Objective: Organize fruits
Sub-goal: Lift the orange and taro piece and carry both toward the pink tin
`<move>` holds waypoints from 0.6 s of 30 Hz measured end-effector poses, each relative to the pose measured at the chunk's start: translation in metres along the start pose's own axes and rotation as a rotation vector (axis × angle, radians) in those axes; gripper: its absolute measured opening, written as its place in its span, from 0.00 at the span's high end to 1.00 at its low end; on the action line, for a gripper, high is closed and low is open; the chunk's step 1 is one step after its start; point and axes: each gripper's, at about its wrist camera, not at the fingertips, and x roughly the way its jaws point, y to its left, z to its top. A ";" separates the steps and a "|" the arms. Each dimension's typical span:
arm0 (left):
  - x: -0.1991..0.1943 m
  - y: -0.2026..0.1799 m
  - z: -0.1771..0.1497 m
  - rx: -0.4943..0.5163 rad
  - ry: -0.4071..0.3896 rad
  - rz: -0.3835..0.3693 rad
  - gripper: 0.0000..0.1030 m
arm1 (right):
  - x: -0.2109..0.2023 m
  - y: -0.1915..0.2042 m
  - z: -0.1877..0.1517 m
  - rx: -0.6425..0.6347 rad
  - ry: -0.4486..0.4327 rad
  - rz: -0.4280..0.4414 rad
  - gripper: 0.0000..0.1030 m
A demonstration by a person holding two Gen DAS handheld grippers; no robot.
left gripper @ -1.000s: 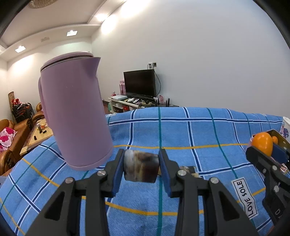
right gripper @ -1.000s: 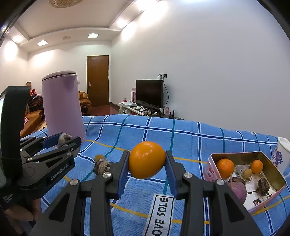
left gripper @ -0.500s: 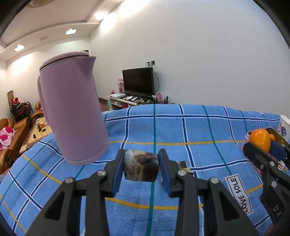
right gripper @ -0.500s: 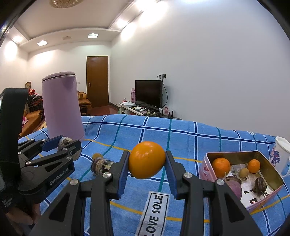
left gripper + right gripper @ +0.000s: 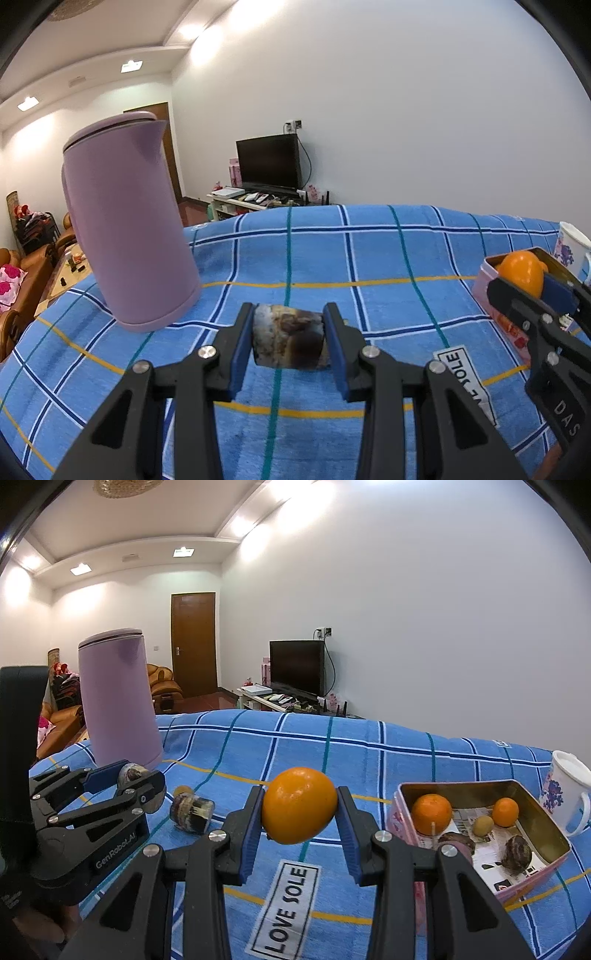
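My left gripper point(image 5: 289, 341) is shut on a dark brownish fruit point(image 5: 288, 340) and holds it above the blue checked cloth; it also shows at the left of the right wrist view point(image 5: 127, 775). My right gripper point(image 5: 300, 806) is shut on an orange point(image 5: 299, 805), held above the cloth left of a pink tin box point(image 5: 532, 882). The box holds two oranges point(image 5: 431, 813), a small yellow-brown fruit point(image 5: 483, 825) and dark fruits point(image 5: 518, 851). Another dark fruit point(image 5: 192, 811) and a small orange one point(image 5: 182, 790) lie on the cloth.
A tall lilac kettle point(image 5: 127, 225) stands on the cloth at the left. A white flowered mug point(image 5: 563, 795) stands right of the box. A "LOVE SOLE" label point(image 5: 286, 904) is sewn on the cloth. Behind are a TV point(image 5: 269, 162) and a sofa.
Both grippers have shifted a little to the right with their fruits, so the pink box sits closer to the right gripper. Both stay shut.
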 end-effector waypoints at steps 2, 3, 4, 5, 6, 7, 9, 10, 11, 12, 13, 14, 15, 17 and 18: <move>0.000 -0.004 0.000 0.004 0.001 -0.004 0.62 | -0.002 -0.003 0.000 0.003 0.000 -0.005 0.61; -0.001 -0.006 0.000 0.007 0.001 -0.007 0.62 | -0.002 -0.005 -0.001 0.005 0.001 -0.007 0.61; -0.002 -0.008 0.000 0.010 0.000 -0.009 0.62 | -0.004 -0.007 -0.001 0.005 0.000 -0.010 0.61; -0.002 -0.009 0.000 0.013 0.000 -0.011 0.62 | -0.005 -0.009 -0.002 0.006 0.000 -0.013 0.61; -0.003 -0.012 0.000 0.018 0.000 -0.014 0.62 | -0.005 -0.010 -0.002 0.006 0.000 -0.015 0.61; -0.004 -0.014 0.000 0.021 0.001 -0.016 0.62 | -0.006 -0.012 -0.002 0.006 -0.001 -0.017 0.61; -0.004 -0.018 0.000 0.030 0.003 -0.023 0.62 | -0.007 -0.015 -0.002 0.005 0.000 -0.021 0.61; -0.005 -0.021 0.000 0.033 0.005 -0.027 0.62 | -0.008 -0.017 -0.002 0.004 0.000 -0.022 0.61; -0.005 -0.023 -0.001 0.036 0.006 -0.030 0.62 | -0.009 -0.019 -0.003 0.002 0.001 -0.024 0.61; -0.005 -0.025 -0.001 0.039 0.007 -0.033 0.62 | -0.010 -0.020 -0.003 0.000 0.001 -0.026 0.61; -0.006 -0.028 -0.001 0.042 0.009 -0.038 0.62 | -0.011 -0.022 -0.003 -0.003 0.001 -0.029 0.61; -0.006 -0.030 0.000 0.043 0.009 -0.041 0.62 | -0.012 -0.024 -0.004 -0.004 0.000 -0.032 0.61; -0.006 -0.032 0.000 0.046 0.011 -0.045 0.62 | -0.012 -0.027 -0.004 -0.004 0.000 -0.035 0.61; -0.007 -0.037 -0.001 0.048 0.014 -0.052 0.62 | -0.014 -0.031 -0.004 -0.002 0.000 -0.042 0.61; -0.007 -0.039 -0.001 0.048 0.017 -0.056 0.62 | -0.015 -0.034 -0.004 -0.001 0.000 -0.046 0.61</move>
